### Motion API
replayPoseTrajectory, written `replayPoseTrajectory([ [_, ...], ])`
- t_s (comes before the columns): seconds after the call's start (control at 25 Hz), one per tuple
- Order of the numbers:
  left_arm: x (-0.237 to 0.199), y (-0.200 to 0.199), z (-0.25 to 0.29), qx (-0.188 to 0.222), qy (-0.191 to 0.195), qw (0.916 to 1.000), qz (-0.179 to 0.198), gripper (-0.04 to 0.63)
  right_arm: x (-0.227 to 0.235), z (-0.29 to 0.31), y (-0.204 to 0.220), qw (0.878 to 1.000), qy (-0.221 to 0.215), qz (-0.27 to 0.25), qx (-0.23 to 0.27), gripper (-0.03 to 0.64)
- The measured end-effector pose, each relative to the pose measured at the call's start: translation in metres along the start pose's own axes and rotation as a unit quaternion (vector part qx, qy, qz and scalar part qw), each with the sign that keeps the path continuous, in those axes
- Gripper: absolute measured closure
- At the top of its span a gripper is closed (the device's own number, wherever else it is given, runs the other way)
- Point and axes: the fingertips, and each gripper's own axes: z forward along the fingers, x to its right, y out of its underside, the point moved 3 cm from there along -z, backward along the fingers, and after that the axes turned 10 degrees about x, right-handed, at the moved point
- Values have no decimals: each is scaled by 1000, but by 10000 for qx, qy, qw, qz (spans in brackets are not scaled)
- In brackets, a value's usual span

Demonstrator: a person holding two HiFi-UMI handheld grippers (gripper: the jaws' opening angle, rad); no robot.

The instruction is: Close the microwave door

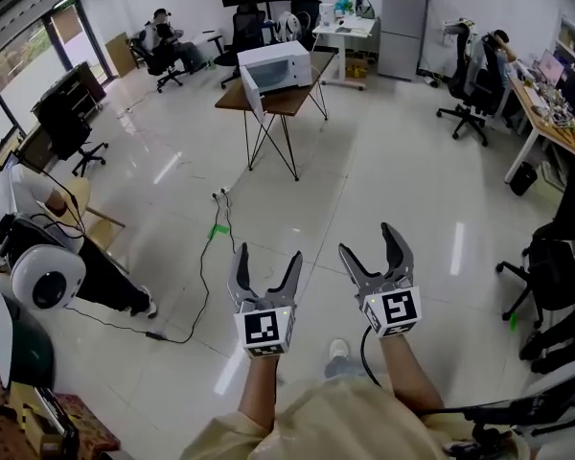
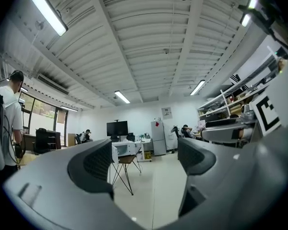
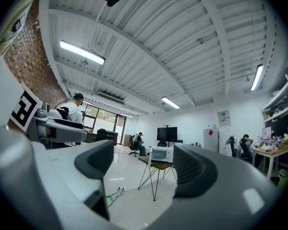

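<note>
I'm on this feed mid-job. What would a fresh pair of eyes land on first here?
First, the two open, empty claws at the bottom of the head view, the left claw and the right claw, held over the glossy floor. Far ahead, at top centre, the white microwave sits on a small wooden table. Its door is swung open to the left, well away from both claws.

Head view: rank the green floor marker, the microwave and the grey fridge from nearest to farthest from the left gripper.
From the left gripper:
1. Green floor marker, on the floor just ahead, slightly left.
2. Microwave, on the wooden table mid-room.
3. Grey fridge, at the far wall, to the right.
</note>
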Motion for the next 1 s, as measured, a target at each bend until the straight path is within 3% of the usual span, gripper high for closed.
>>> replayPoseTrajectory([
  [0.08,9,12,26,-183,-62,9998,112,166,28,16,11,9999,-77,49,85,242],
  [0.2,24,29,79,35,-50,9996,289,166,74,44,30,9997,-137,164,119,242],
  [0.36,36,48,126,-726,-287,9966,266,166,126,80,51,9986,-318,422,100,244],
  [0.48,18,68,152,-1146,-502,9915,358,166,145,107,69,9974,-418,560,166,250],
  [0.64,-4,113,207,-936,-773,9918,411,166,184,157,129,9957,-468,797,-85,252],
  [0.8,-16,153,246,-1024,-795,9910,345,166,202,194,170,9942,-590,884,-146,253],
  [0.92,-42,184,287,-1393,-748,9870,274,166,207,238,201,9945,-670,795,-155,253],
  [1.0,-61,201,321,-1315,-725,9883,270,166,218,271,224,9947,-644,761,-241,253],
])
